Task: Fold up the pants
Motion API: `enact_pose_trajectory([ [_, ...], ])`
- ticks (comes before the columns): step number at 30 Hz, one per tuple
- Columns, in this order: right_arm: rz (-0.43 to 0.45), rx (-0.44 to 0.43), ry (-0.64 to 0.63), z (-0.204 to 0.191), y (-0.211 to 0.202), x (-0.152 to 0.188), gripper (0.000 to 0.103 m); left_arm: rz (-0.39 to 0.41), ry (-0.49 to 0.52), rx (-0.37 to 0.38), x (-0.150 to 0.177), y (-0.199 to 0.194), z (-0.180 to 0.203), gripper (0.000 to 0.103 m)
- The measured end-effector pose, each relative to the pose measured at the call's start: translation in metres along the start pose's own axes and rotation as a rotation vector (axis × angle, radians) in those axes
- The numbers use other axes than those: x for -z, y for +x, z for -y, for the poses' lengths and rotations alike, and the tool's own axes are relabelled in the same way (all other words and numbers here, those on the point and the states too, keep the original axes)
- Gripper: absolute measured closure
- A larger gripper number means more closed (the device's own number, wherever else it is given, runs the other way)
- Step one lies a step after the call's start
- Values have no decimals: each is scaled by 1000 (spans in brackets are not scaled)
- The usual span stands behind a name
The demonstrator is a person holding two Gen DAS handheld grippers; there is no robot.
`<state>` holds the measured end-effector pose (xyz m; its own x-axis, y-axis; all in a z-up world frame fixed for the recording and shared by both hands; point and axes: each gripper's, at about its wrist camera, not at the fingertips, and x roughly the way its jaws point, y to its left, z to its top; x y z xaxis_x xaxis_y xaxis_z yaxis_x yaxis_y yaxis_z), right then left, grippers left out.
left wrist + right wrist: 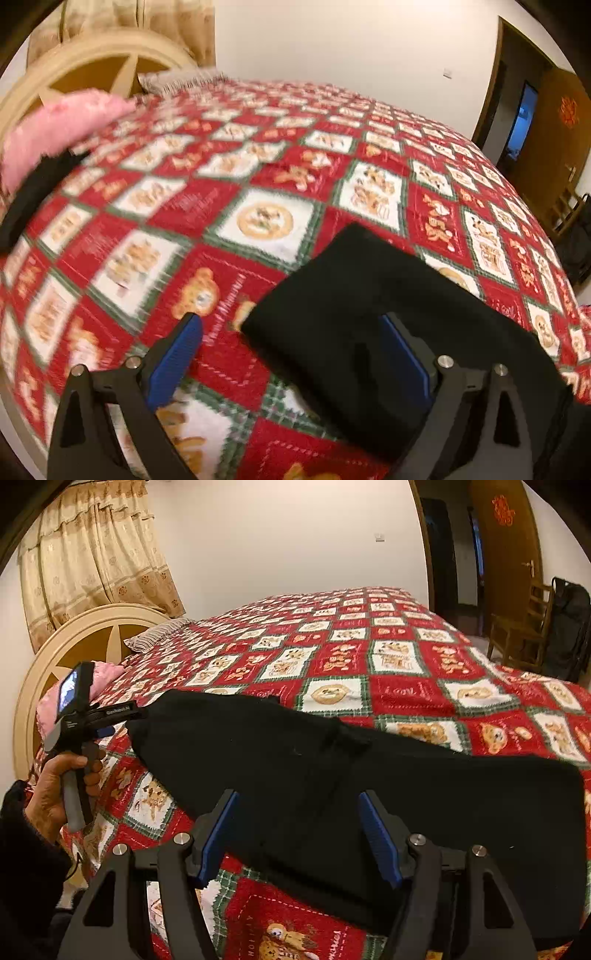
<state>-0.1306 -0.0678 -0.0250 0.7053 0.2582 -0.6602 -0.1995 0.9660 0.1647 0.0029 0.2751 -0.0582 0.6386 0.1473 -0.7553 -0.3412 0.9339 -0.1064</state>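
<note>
**Both grippers off the cloth, pants folded long on the bed**

The black pants (332, 775) lie on the red patchwork quilt (406, 664), stretched along the near edge of the bed as one long dark band. It looks as though the legs are laid one on the other, though the dark cloth hides any seam or edge that would settle it.

The right gripper (299, 834) hangs over the middle of that band, jaws well apart, blue pads (380, 834) clear of the fabric, nothing held. The left gripper (291, 354) is spread wide too. One of its pads is over bare quilt, the other above the end of the pants, and nothing is pinched between them. In the right wrist view it stands off past the far-left end of the garment, a person's hand (55, 786) wrapped round its handle. The left view is smeared, so that gripper appears to be on the move.

So this reads as the pause between folds: the lengthwise fold seems done, the crosswise one not yet begun. The next move, I'd say, calls for a grip on one end of the band, probably both corners of it at once, and a carry across to the other end. The cloth is soft and will sag if only one corner is lifted. A pink pillow (107, 675) and the cream headboard (74, 635) sit well clear of the work.
</note>
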Motion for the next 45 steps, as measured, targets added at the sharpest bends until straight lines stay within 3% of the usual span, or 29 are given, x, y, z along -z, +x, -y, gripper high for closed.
enact_pose_trajectory([
  [3,4,1,0,0,-2,0,35,-34,0,23,3,13,8,17],
  [9,6,3,21,2,-5,1,35,-20,25,-33,7,14,16,22],
  [12,9,5,42,5,-6,2,35,1,22,-14,7,9,12,40],
  [16,16,10,83,12,-10,2,35,6,50,45,5,4,19,79],
  [21,39,28,144,27,-19,3,35,27,51,54,5,-6,26,82],
  [24,60,55,222,45,-26,3,35,63,37,102,0,-24,28,82],
  [29,111,102,375,88,-45,4,35,171,114,201,-7,-79,59,82],
  [36,179,160,515,140,-77,11,35,273,353,438,21,-151,153,83],
  [40,228,205,578,167,-102,18,35,261,525,586,61,-172,218,83],
  [45,270,263,635,191,-131,34,35,226,734,681,123,-181,283,83],
])
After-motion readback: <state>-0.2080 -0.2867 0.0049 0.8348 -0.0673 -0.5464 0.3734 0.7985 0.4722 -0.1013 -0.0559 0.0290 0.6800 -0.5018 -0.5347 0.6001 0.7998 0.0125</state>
